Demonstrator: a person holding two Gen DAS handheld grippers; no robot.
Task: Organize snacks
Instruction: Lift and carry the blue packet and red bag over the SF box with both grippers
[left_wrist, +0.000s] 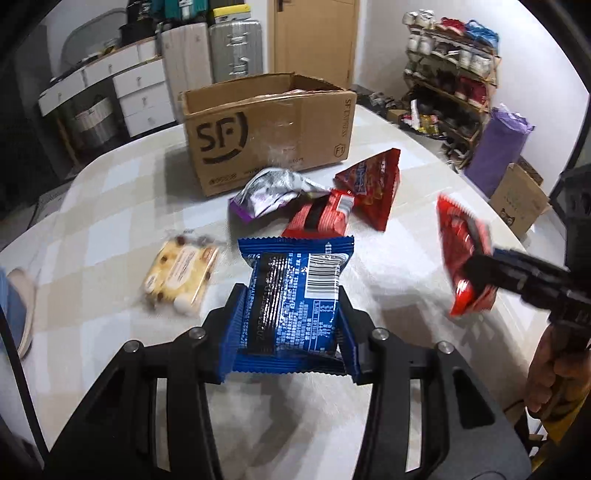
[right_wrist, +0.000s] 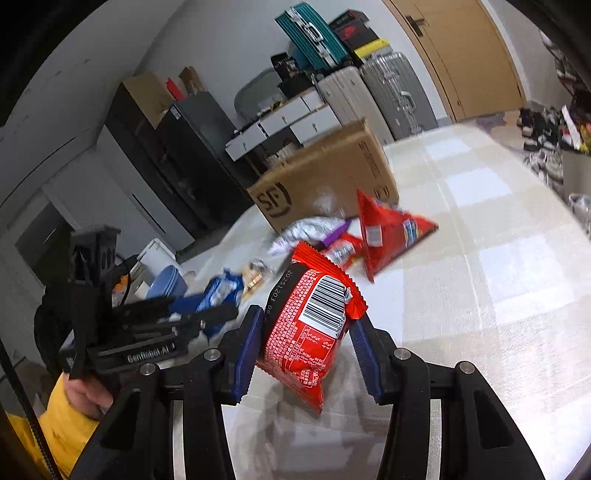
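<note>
A table (left_wrist: 110, 206) under a pale checked cloth carries an open cardboard box (left_wrist: 266, 129) at its far side, and in front of the box lie a red triangular bag (left_wrist: 376, 184), a crumpled silver-and-purple bag (left_wrist: 269, 192), a flat red packet (left_wrist: 317, 218) and a clear-wrapped pastry (left_wrist: 181, 277), all between the grippers and the box. The left gripper (left_wrist: 291, 325) clamps a blue snack packet (left_wrist: 295, 295) above the cloth. The right gripper (right_wrist: 306, 354) clamps a red snack packet (right_wrist: 314, 325), also lifted off the table.
</note>
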